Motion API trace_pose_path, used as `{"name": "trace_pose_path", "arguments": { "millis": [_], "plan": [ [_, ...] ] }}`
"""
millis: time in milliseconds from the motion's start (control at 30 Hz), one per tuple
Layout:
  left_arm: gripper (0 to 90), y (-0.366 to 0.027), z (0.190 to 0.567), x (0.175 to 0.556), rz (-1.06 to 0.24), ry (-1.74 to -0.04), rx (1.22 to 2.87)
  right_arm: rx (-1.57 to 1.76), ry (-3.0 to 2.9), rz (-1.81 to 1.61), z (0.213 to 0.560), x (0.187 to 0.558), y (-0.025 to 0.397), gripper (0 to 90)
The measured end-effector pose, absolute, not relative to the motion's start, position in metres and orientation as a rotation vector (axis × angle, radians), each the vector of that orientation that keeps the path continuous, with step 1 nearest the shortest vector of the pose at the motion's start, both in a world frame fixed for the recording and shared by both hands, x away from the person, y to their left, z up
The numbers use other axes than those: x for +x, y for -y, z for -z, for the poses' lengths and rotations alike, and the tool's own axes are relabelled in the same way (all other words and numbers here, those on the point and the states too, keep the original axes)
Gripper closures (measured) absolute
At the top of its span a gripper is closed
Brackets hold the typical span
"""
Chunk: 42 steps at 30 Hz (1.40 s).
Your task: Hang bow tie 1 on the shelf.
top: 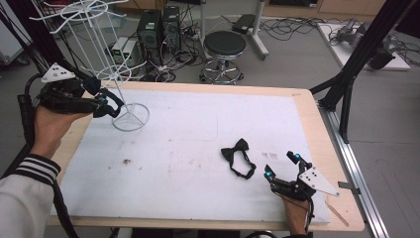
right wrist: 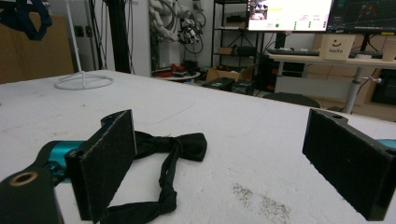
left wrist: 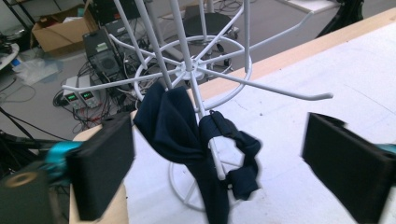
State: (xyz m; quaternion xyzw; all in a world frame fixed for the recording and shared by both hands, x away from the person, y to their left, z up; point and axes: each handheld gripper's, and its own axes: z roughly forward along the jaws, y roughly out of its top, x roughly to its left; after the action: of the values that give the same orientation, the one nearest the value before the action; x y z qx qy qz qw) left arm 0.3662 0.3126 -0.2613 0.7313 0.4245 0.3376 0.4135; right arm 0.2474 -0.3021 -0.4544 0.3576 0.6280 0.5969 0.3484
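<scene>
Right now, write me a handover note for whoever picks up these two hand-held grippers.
Left hand-held gripper: jaws open, raised beside the white wire rack at the table's far left. The navy bow tie hangs on the rack in front of it and appears to be free of the jaws.
Right hand-held gripper: jaws open, low over the table's near right, holding nothing.
The black bow tie lies flat on the white surface just ahead of the right jaws.
Done: one tie seems to be hung on the rack.
Left: probably pick up the black tie and hang it on the rack as well.
</scene>
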Motion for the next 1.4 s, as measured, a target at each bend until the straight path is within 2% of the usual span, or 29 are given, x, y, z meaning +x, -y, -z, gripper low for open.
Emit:
{"name": "trace_pose_path", "arguments": {
  "millis": [33,67,433,500,733,833,1400],
  "plan": [
    [6.1,-0.313,0.262,0.365,-0.855,-1.065,1.831,0.928,-1.627,-1.549,0.454,0.247,0.302,9.0],
    [1.6,-0.314,0.262,0.364,-0.858,-1.068,1.822,0.93,-1.627,-1.551,0.454,0.248,0.302,9.0],
    [1.7,-0.314,0.269,0.349,-0.824,-0.99,1.788,0.932,-1.626,-1.548,0.454,0.247,0.302,9.0],
    [2.1,-0.314,0.272,0.345,-0.772,-0.983,1.791,0.934,-1.625,-1.551,0.454,0.247,0.302,9.0],
    [2.1,-0.311,0.277,0.334,-0.739,-0.955,1.775,0.942,-1.615,-1.56,0.454,0.248,0.303,9.0],
    [7.5,-0.311,0.28,0.328,-0.704,-0.909,1.757,0.956,-1.605,-1.563,0.454,0.248,0.304,9.0],
    [3.2,-0.299,0.301,0.306,-0.67,-0.721,1.712,0.973,-1.608,-1.575,0.447,0.248,0.305,9.0]
  ]
}}
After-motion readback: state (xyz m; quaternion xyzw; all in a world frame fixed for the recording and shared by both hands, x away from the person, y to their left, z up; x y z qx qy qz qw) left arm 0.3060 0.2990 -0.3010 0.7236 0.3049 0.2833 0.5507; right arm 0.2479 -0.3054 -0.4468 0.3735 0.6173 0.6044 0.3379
